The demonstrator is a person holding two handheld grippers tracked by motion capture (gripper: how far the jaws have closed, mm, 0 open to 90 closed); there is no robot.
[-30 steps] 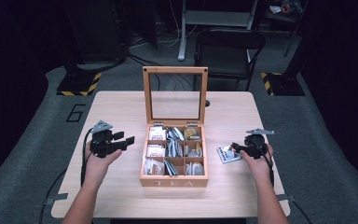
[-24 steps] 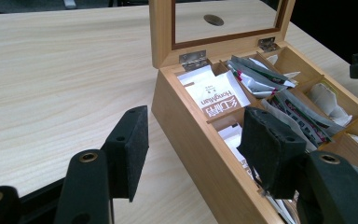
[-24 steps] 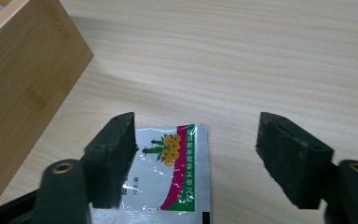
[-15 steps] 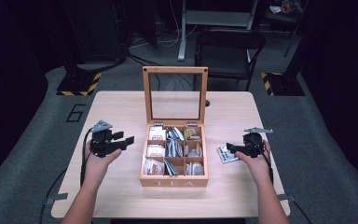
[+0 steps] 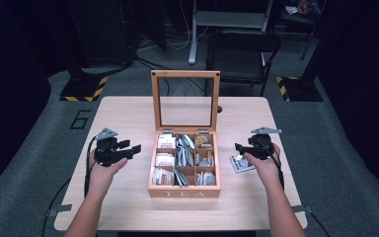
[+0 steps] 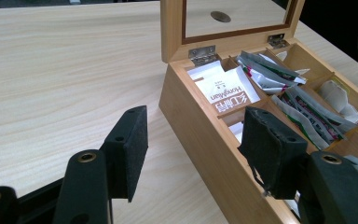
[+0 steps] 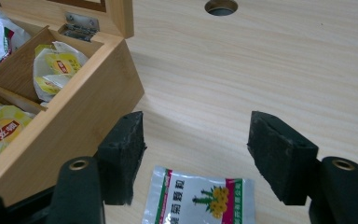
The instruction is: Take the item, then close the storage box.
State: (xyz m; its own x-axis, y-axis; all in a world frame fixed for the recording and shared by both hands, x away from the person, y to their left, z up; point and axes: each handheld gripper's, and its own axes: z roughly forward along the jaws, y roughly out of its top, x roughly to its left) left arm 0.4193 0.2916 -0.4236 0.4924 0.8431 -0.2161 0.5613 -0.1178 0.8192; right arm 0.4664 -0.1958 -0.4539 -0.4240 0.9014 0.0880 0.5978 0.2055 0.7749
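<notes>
Silver sachet (image 7: 198, 201) lay on the surface, cut off at the frame's edge below the right gripper (image 7: 196, 154), whose empty jaws had just been closing; left gripper (image 6: 193, 142) gaped empty too.

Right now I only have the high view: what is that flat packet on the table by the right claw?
Observer: A silver tea sachet printed with yellow flowers, lying flat.
Operator: Is the right claw gripping it?
Observer: No. The right claw hovers over it; its jaws have just been closing, with nothing between them.
Operator: And the left claw?
Observer: The left claw is open and empty, facing the box corner that holds white sachets with red lettering.
</notes>
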